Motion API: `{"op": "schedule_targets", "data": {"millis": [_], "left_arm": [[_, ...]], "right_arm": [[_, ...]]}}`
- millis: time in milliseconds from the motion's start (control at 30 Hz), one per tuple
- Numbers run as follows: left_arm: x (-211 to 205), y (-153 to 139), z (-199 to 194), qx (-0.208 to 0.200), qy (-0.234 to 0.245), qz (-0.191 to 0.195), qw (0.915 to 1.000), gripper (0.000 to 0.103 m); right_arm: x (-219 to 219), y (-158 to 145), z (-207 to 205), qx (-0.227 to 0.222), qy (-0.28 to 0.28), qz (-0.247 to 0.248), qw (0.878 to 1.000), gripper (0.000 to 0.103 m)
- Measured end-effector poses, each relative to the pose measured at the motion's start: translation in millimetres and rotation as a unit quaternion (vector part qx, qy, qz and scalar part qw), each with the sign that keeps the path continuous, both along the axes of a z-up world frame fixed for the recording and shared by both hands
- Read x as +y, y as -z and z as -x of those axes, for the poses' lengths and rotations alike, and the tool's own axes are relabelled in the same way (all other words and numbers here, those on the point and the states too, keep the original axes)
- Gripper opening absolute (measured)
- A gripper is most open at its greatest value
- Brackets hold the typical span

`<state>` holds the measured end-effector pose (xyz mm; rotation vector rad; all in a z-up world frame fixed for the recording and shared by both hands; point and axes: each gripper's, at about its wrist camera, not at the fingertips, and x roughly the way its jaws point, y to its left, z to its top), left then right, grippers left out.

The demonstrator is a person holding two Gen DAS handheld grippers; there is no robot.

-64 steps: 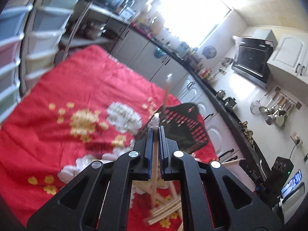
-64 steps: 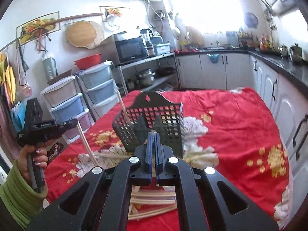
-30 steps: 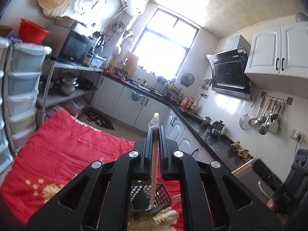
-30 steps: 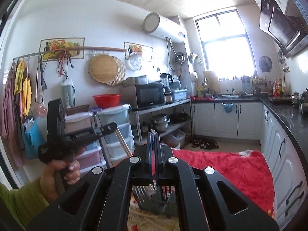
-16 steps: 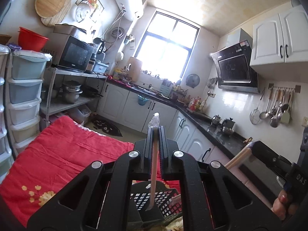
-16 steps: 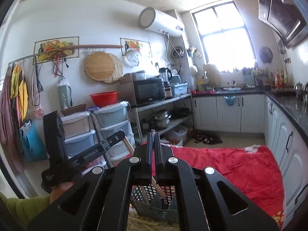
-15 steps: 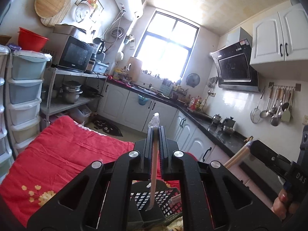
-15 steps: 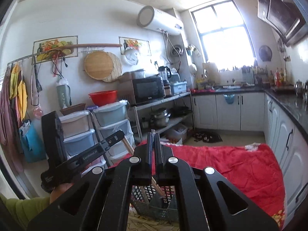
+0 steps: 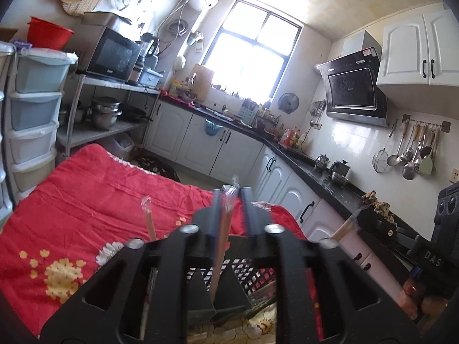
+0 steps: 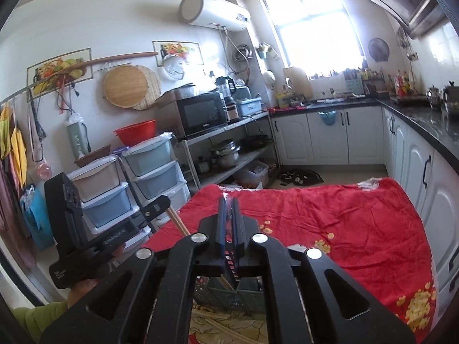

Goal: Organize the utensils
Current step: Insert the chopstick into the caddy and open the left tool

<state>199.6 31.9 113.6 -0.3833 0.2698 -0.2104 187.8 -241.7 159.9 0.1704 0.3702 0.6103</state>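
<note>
— Though motion blur smears the near parts of the left wrist view, what shows at far left?

— A standing chopstick (image 9: 147, 218), pale wood in a clear sleeve, upright. Its lower end is hidden behind the left gripper (image 9: 231, 194), whose matte black body fills the bottom of the view.

— And the jaws?

— They have just been opening and stand partly apart. A wrapped chopstick (image 9: 222, 229) is between them, close against the left-hand finger and clear of the other, its crinkled plastic tip poking above. Below it is the basket (image 9: 258, 275), black plastic mesh with square holes; only a strip shows between the gripper's limbs. The chopstick's foot reaches down into it, though I cannot tell which compartment.

— Further right?

— The right gripper (image 9: 362, 217), with a second chopstick (image 9: 342, 229) angling down from it. The hand (image 9: 416, 295) on it is cut off by the frame edge.

— In the right wrist view?

— At left, a green sleeve (image 10: 31, 319), mostly cropped. In the middle, the right gripper's blue-padded jaws have also just been opening; the gap is narrow, with the second chopstick's clear wrapper between them, and it looks slack rather than pinched. The basket is under it, largely hidden. Loose chopsticks (image 10: 226, 326) lie flat before the basket on the red cloth (image 10: 344, 223), soft, creased and printed with yellow and white flowers
</note>
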Motion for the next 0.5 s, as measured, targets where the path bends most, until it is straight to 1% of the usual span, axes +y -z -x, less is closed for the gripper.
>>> {"op": "schedule_targets", "data": {"millis": [33,67,200,233,333,367,433,500], "left_arm": [[2.1,0.0,1.8,0.002,0.000,0.004,1.0000,0.030],[3.3,-0.2,3.4,0.002,0.000,0.005,1.0000,0.033],[10.1,-1.7,13.6,0.002,-0.007,0.010,0.9999,0.050],[11.5,-2.1,15.5,0.003,-0.009,0.010,0.9999,0.052],[17.7,-2.1,23.7,0.007,-0.017,0.007,0.9998,0.064],[18.8,-2.3,25.7,0.007,-0.018,0.006,0.9998,0.067],[22.8,-1.1,30.5,0.013,-0.021,0.006,0.9997,0.077],[25.7,0.1,34.1,0.018,-0.022,0.010,0.9995,0.081]], "right_arm": [[-2.2,1.2,-0.2,0.003,0.002,-0.002,1.000,0.031],[-4.5,2.3,0.4,0.005,0.006,-0.006,1.000,0.033],[-11.7,6.4,3.8,0.011,0.012,-0.011,1.000,0.033],[-12.9,6.6,4.7,0.011,0.013,-0.011,1.000,0.035],[-16.7,9.3,9.6,0.011,0.022,-0.005,1.000,0.039],[-17.6,10.2,11.6,0.011,0.023,-0.003,1.000,0.040],[-19.3,12.5,15.3,0.012,0.026,-0.001,1.000,0.044],[-21.0,14.7,18.1,0.014,0.027,0.001,1.000,0.044]]}}
